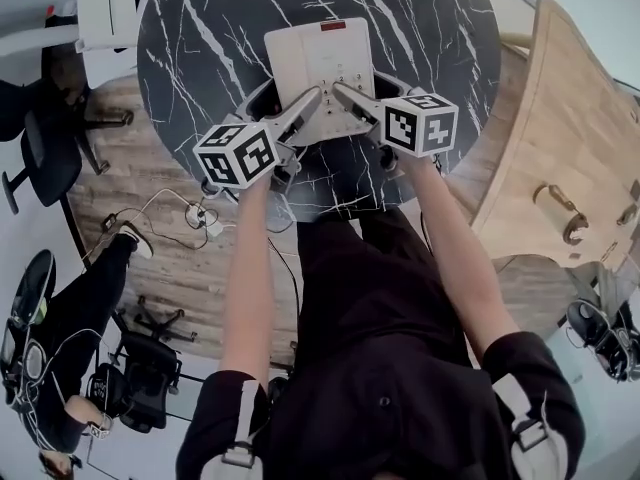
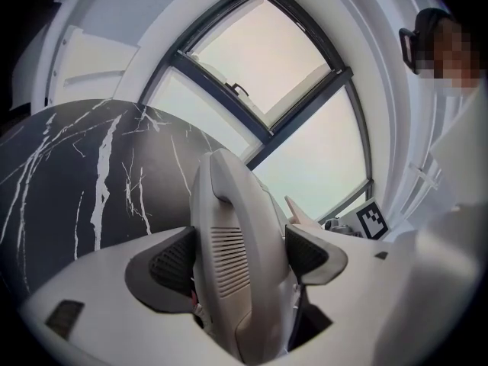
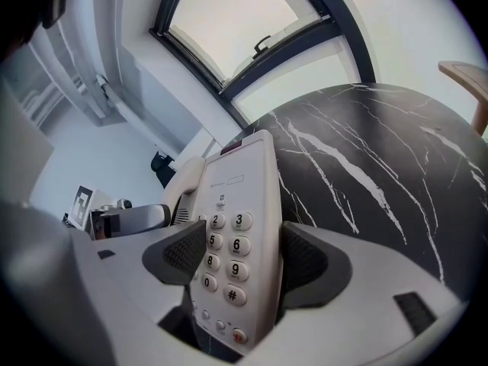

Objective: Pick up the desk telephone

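Left gripper (image 2: 240, 259) clamps the handset (image 2: 229, 212), right gripper (image 3: 242, 259) pinches the keypad (image 3: 225, 250) end, so 2 grips hold the desk telephone (image 1: 322, 63) at the marble table's (image 1: 440, 28) near side, and I'd say it's light, hard, slick plastic, with that handset liable to slip loose.

A round black marble table (image 1: 430, 38) stands on a wooden floor (image 1: 185, 268) (pale planks), with office chairs (image 1: 45, 143) and a large window (image 2: 259, 59) nearby.
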